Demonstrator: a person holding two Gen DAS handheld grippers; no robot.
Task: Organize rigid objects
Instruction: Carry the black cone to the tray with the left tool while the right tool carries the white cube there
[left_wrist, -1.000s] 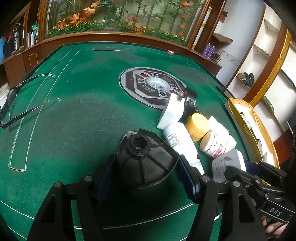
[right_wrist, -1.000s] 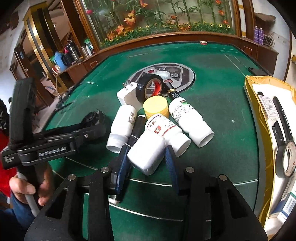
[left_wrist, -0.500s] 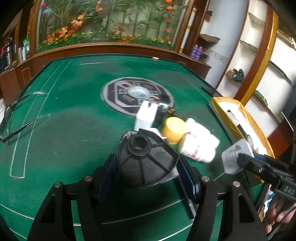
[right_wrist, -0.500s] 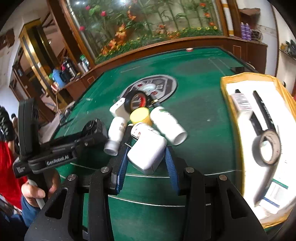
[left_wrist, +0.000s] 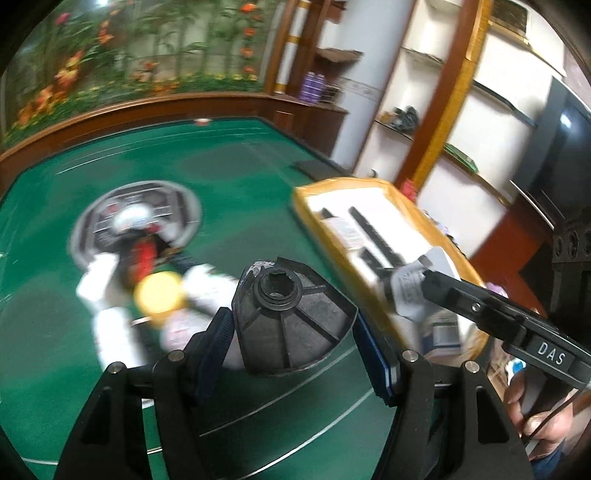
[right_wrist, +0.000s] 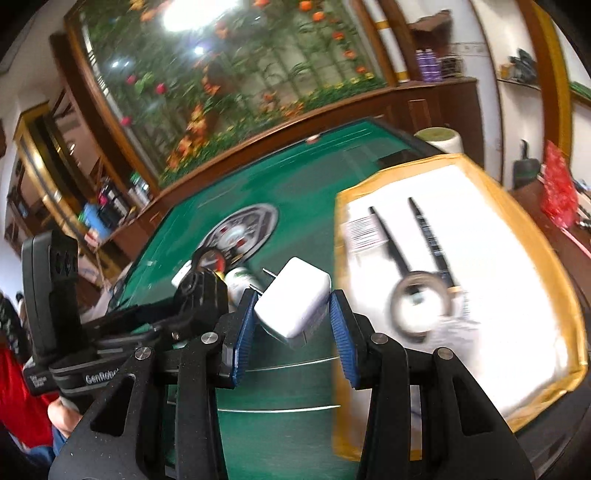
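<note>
My left gripper (left_wrist: 291, 328) is shut on a black ribbed funnel-shaped part (left_wrist: 291, 314), held above the green table. My right gripper (right_wrist: 291, 317) is shut on a white plug adapter (right_wrist: 293, 302), lifted near the left rim of the yellow-edged tray (right_wrist: 569, 288). In the left wrist view the adapter (left_wrist: 410, 291) hangs over the tray (left_wrist: 314, 221) in the right gripper's black fingers (left_wrist: 454, 295). White bottles (left_wrist: 110, 325), a yellow lid (left_wrist: 159, 295) and a tape roll (left_wrist: 142, 254) lie blurred in a pile on the felt.
The tray holds two black pens (right_wrist: 388, 243), a tape roll (right_wrist: 419, 306) and a labelled packet (right_wrist: 360, 232). A round grey plate (right_wrist: 243, 229) sits mid-table. A wooden rail (left_wrist: 129, 110) edges the table; shelves (left_wrist: 443, 110) stand to the right. A hand (left_wrist: 543, 417) grips the right handle.
Both grippers have lifted and swung right toward the tray with their objects still clamped. The bottle pile has fallen behind to the left. The picture is now motion-blurred.
</note>
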